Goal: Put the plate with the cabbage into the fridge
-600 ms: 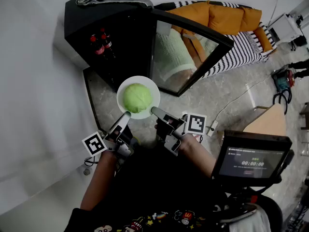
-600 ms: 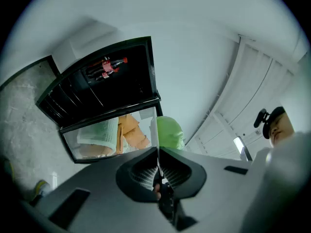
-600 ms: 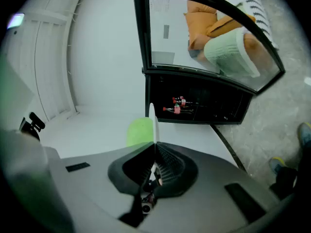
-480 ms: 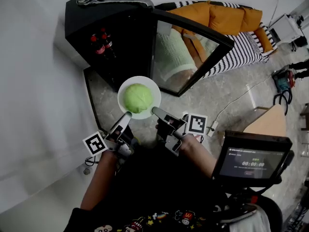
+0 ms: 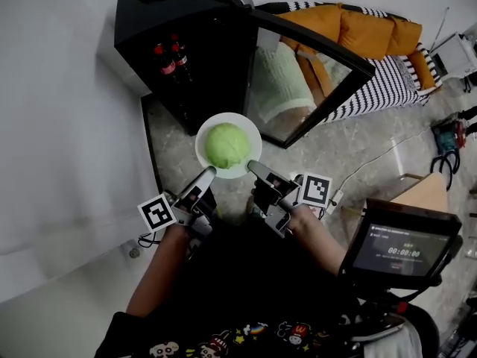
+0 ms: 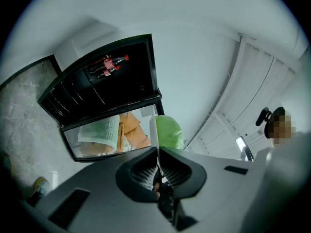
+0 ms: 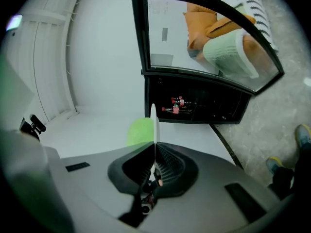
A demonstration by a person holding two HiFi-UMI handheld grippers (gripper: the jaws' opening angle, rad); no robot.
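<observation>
Grey floor (image 5: pixel 350 140) — plate (image 5: pixel 203 146) before open fridge (image 5: pixel 164 21).

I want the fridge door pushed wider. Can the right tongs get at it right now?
Probably not: the right tongs are shut on the plate, sharing it with the left tongs. The path to the door looks open, but letting go would likely tip the cabbage.

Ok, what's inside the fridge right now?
Two red-capped bottles show side by side inside the open fridge. The rest of the inside is too dark to make out. The plate is outside it.
</observation>
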